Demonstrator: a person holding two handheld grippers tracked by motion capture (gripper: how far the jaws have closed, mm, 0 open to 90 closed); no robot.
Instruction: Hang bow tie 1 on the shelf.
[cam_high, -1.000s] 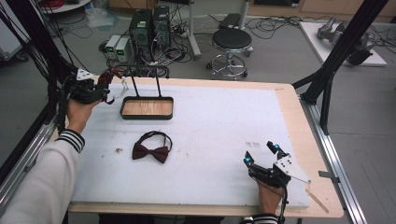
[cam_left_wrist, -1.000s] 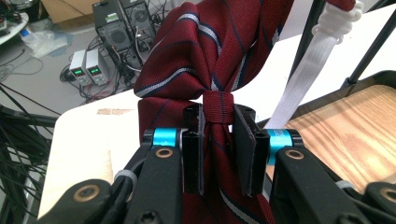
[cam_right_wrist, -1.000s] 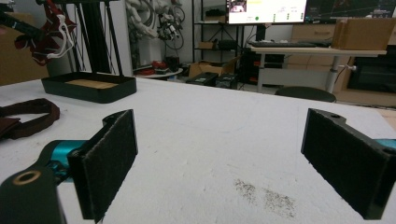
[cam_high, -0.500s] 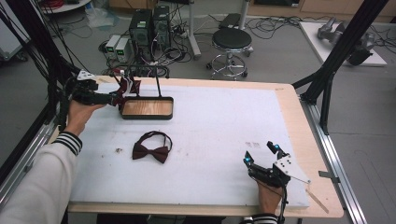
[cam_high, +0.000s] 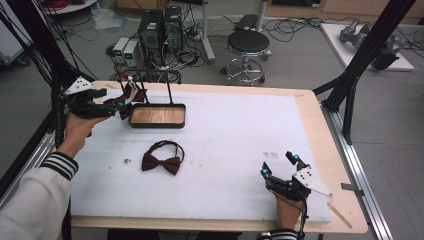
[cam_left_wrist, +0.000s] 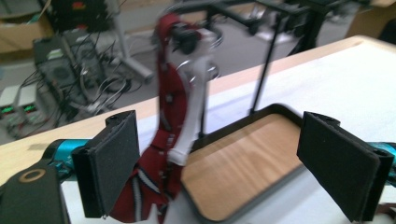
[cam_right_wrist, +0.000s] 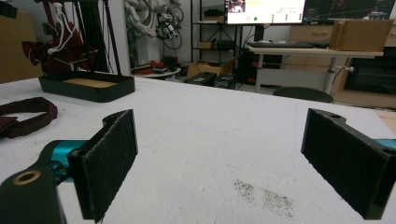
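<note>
Red striped necktie (cam_left_wrist: 159, 154) on a white clip hanger is seen hanging from the black wire stand over the wood-bottomed black tray (cam_high: 157, 116), touching the left gripper (cam_high: 122, 102)'s near pad between jaws held wide apart. That gripper has been moved in from well left of the stand, so a grasp appears imminent; the right gripper (cam_high: 280, 165) has stayed parted and empty, with the dark maroon bow tie (cam_high: 161, 161) unmoved.

No text, label, brand or number can be read anywhere; the far monitor's (cam_right_wrist: 265, 10) writing is too small.
</note>
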